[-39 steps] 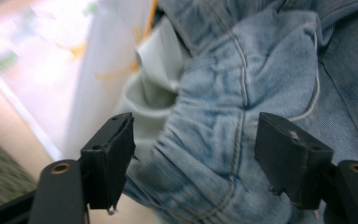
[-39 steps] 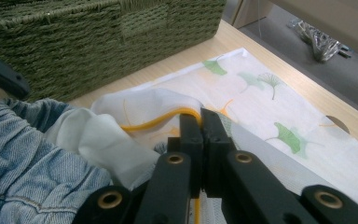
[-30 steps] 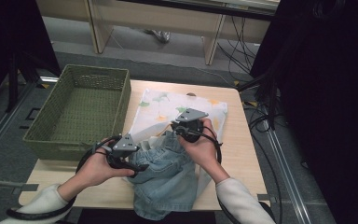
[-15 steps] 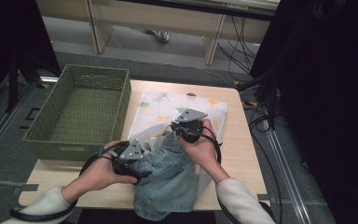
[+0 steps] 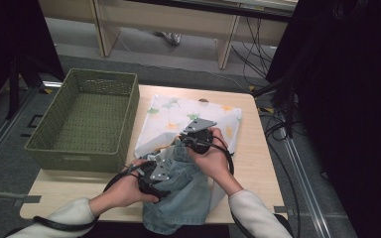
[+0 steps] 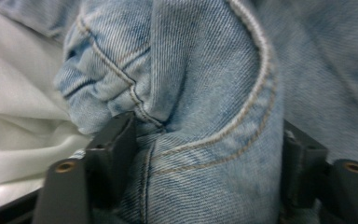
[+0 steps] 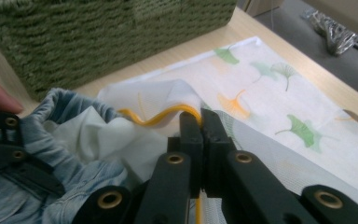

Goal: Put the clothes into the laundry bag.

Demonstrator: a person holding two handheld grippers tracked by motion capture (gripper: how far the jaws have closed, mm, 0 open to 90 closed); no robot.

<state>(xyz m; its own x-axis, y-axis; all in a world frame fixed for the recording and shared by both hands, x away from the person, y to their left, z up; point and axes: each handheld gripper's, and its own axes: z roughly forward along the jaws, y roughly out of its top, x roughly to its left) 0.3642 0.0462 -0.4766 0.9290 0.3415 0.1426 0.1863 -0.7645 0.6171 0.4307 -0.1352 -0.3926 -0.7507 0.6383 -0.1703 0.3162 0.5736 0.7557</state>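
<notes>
Light-blue denim shorts [image 5: 188,198] lie at the table's front, partly over a white cloth [image 5: 178,111] printed with green and orange leaves. My left gripper [image 5: 166,166] is pushed down into the denim [image 6: 205,93]. Its jaws [image 6: 205,158] stand wide and have just been closing, with a pocket fold bulging between them and touching both. White cloth [image 6: 18,121] shows beside that fold. My right gripper [image 5: 186,141] is shut [image 7: 200,121] on the cloth's yellow-trimmed hem, lifting it just above the denim [image 7: 74,186]. The rest of the cloth [image 7: 284,102] lies flat beyond.
A green woven basket [image 5: 79,153] stands on the table's left half, close to the cloth and with nothing in it [image 7: 98,37]. Bare wooden table [image 5: 258,148] runs along the right side. Cables and dark equipment crowd the floor at the right.
My left hand has moved right and down, from beside the shorts onto the denim. The right hand and the pinched hem have stayed put.
</notes>
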